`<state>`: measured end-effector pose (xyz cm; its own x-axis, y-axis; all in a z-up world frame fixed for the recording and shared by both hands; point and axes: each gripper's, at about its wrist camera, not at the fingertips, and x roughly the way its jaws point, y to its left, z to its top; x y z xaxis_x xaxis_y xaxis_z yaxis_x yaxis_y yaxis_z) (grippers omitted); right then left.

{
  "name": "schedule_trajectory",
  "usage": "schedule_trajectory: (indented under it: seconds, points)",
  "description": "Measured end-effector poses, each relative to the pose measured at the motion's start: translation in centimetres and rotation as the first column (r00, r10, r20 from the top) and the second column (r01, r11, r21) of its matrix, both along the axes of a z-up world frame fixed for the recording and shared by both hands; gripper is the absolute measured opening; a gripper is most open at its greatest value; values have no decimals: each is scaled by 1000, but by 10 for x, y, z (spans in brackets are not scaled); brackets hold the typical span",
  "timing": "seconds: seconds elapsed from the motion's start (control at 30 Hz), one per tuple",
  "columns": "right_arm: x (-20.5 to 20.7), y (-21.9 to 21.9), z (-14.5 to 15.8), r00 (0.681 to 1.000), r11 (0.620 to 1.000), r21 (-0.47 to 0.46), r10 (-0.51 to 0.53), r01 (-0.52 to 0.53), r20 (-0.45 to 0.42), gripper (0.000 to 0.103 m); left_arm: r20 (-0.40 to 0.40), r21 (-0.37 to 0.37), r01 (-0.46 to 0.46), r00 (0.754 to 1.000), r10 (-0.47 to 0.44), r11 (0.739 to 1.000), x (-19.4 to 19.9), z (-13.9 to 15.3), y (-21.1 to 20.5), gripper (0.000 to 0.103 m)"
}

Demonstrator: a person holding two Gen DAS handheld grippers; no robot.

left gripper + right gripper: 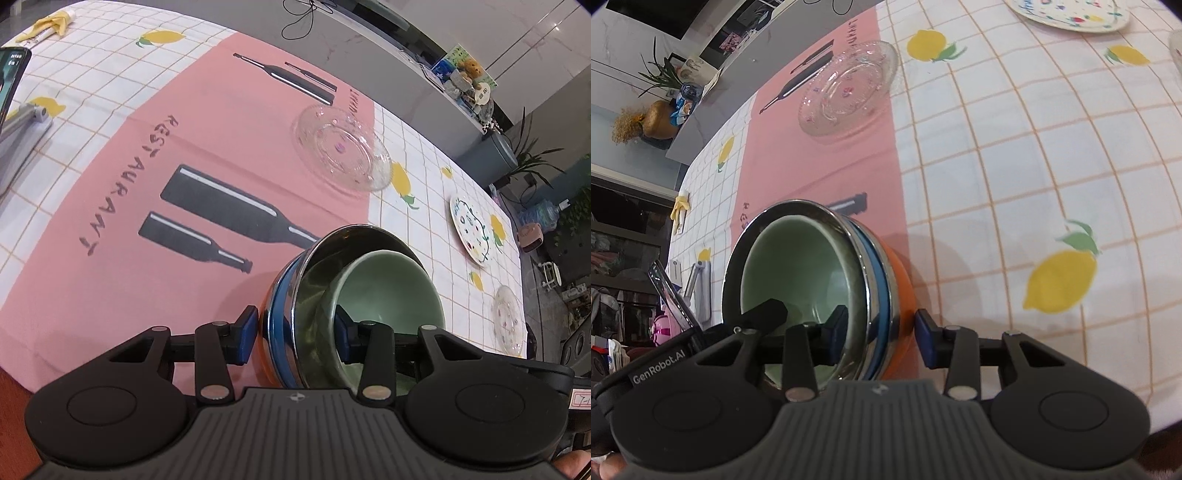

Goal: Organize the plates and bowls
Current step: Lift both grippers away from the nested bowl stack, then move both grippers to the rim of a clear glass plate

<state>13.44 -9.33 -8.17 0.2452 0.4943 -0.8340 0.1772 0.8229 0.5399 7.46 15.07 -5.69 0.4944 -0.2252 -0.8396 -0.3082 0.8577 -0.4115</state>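
Note:
A nested stack of bowls stands on the pink placemat: a green bowl (388, 291) inside a steel bowl (314, 273), over blue and orange ones (897, 273). My left gripper (295, 336) straddles the stack's rim, one finger outside, one inside the green bowl. My right gripper (882, 339) straddles the opposite rim the same way. Neither pad clearly presses the wall. A clear glass plate (340, 147) lies farther on the placemat and also shows in the right wrist view (849, 88). A white patterned plate (471, 229) lies beyond it on the tablecloth.
A second small glass plate (509, 321) sits near the table's right edge. A phone on a stand (14, 122) stands at the left. A yellow cloth (51, 24) lies at the far corner. The lemon-print tablecloth (1015, 155) spreads to the right.

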Motion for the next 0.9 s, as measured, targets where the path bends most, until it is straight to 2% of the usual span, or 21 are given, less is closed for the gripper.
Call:
schedule_trajectory:
  seconds: [0.23, 0.3, 0.37, 0.47, 0.57, 0.7, 0.9]
  points:
    - [1, 1, 4, 999, 1000, -1, 27, -27, 21, 43, 9, -17, -15, 1000, 15, 1000, 0, 2, 4, 47]
    - [-2, -2, 11, 998, 999, -12, 32, -31, 50, 54, 31, -12, -25, 999, 26, 1000, -1, 8, 6, 49]
    - [-5, -6, 21, 995, 998, -42, 40, -37, 91, 58, 66, 21, -40, 997, 39, 999, -3, 17, 4, 55]
    - [-13, -16, 38, 988, 997, -61, 49, -40, 149, 61, 127, 91, -48, 991, 36, 995, -6, 35, -5, 56]
    - [-22, -32, 53, 978, 997, -69, 35, -21, 204, 63, 208, 126, -21, 978, -5, 992, -12, 55, -21, 56]
    - [-35, -59, 68, 961, 994, -103, -1, 31, 277, 63, 295, 145, 64, 950, -105, 987, -15, 76, -53, 56]
    - [-56, -106, 77, 929, 974, -169, -85, 154, 362, 62, 339, 122, 196, 913, -227, 973, -7, 79, -106, 54]
